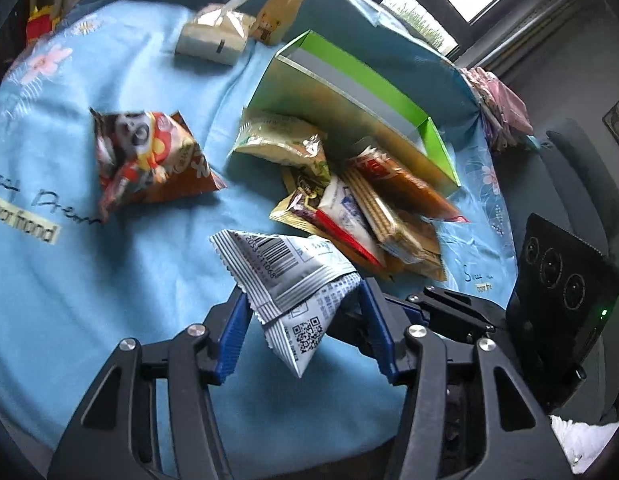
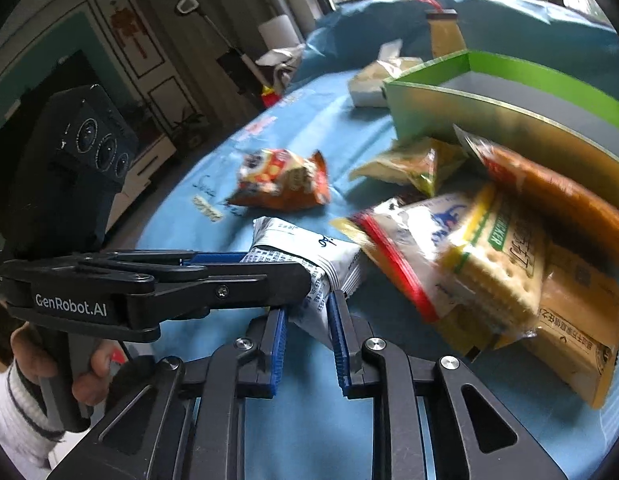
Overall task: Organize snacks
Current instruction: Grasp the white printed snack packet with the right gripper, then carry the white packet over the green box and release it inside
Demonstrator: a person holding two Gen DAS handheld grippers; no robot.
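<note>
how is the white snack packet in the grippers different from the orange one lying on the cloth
The white packet is held between the fingers of both the left gripper and the right gripper; the orange packet lies loose on the blue cloth. The white packet is plain with a barcode; the orange packet has a colourful picture. Both are puffy, pyramid-shaped packets.

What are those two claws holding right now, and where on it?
Both grip one white snack packet. The left claw pinches its middle, just above the lower sealed end; the right claw pinches the corner nearest it.
</note>
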